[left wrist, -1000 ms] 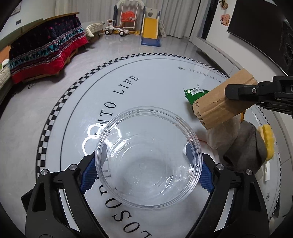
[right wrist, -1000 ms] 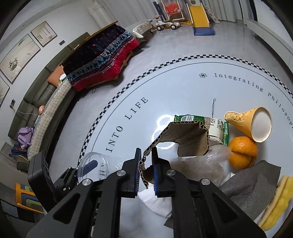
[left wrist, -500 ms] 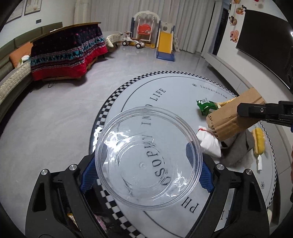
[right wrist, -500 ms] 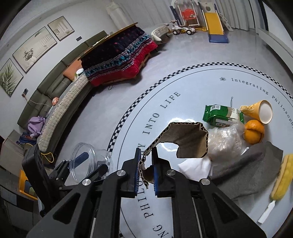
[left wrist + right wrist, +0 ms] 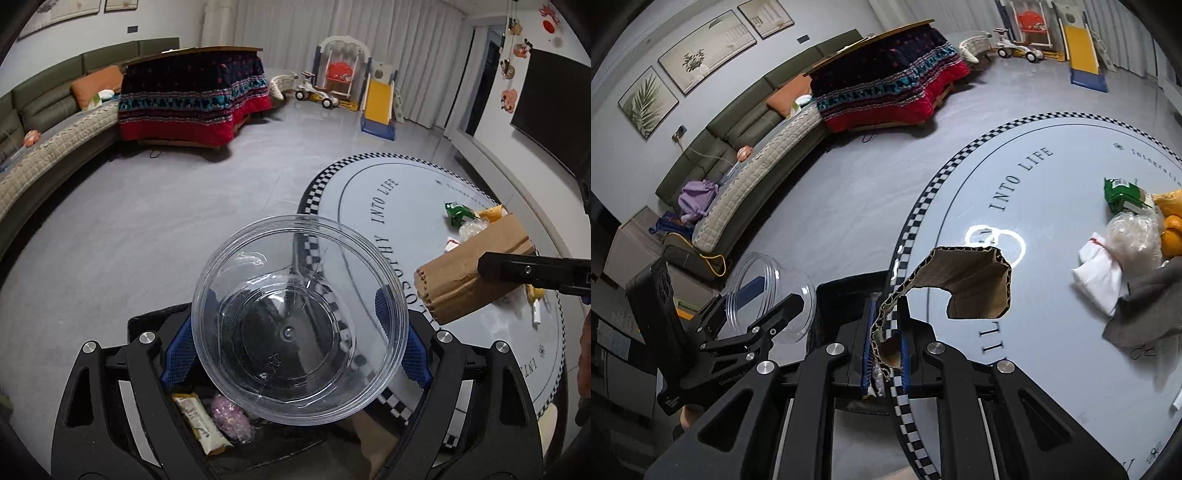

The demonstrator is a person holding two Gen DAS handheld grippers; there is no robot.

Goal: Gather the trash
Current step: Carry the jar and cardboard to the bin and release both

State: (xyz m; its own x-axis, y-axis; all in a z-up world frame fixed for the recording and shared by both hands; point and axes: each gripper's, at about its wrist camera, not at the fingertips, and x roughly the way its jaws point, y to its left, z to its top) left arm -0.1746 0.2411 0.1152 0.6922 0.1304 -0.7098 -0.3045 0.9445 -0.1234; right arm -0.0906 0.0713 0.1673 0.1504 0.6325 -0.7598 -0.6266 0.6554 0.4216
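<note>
Left wrist view: left gripper [image 5: 299, 339] clamps a clear bowl [image 5: 299, 317] directly above the black bin [image 5: 236, 435]. Right gripper [image 5: 884, 354], pinching torn cardboard [image 5: 964, 288], sits just beside it, also over the bin.

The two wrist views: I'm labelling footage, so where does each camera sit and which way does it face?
Left wrist: on the left tongs, facing down past the clear bowl at the black bin; right tongs' finger at right.
Right wrist: on the right tongs, facing down past the cardboard piece; left tongs at left.
Shared: bowl, cardboard, round rug.
</note>
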